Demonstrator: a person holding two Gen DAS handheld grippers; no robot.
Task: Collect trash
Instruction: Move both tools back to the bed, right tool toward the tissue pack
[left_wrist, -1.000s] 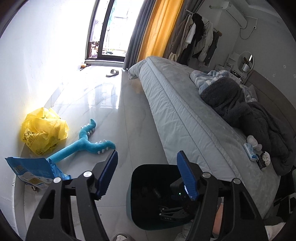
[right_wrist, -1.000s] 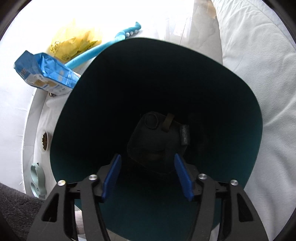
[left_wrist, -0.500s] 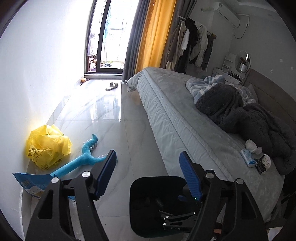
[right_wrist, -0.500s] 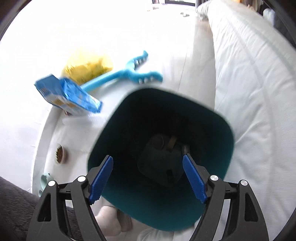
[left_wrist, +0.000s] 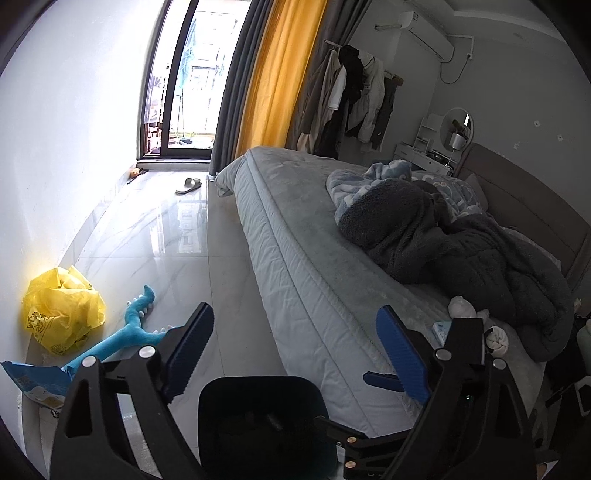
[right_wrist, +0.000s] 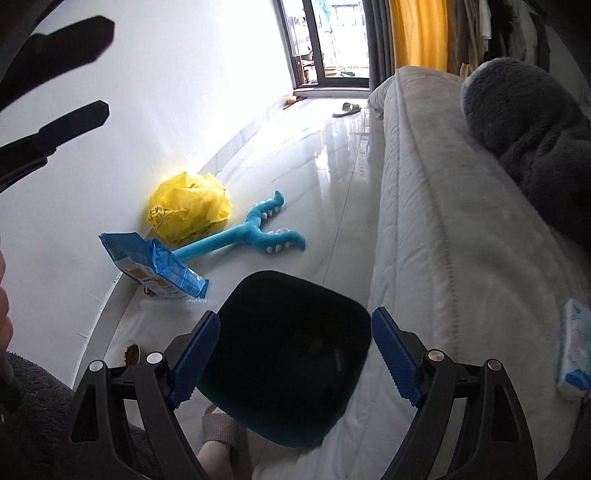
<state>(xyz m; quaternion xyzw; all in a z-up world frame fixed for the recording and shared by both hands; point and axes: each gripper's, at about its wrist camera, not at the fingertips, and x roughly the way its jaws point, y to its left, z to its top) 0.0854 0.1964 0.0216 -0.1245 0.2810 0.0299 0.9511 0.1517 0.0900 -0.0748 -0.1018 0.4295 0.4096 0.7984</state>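
Trash bin (right_wrist: 291, 354) on floor directly below right gripper (right_wrist: 295, 360), dark items inside; both grippers empty, jaws opening wide. Yellow bag (right_wrist: 190, 208), blue packet (right_wrist: 155, 267) ahead-left, likely next pickups.

Bed (left_wrist: 295, 280) — slipper (left_wrist: 188, 185) beyond

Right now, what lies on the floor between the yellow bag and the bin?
In the right wrist view, the blue toy's handle and the blue snack bag lie between the yellow bag and the bin.
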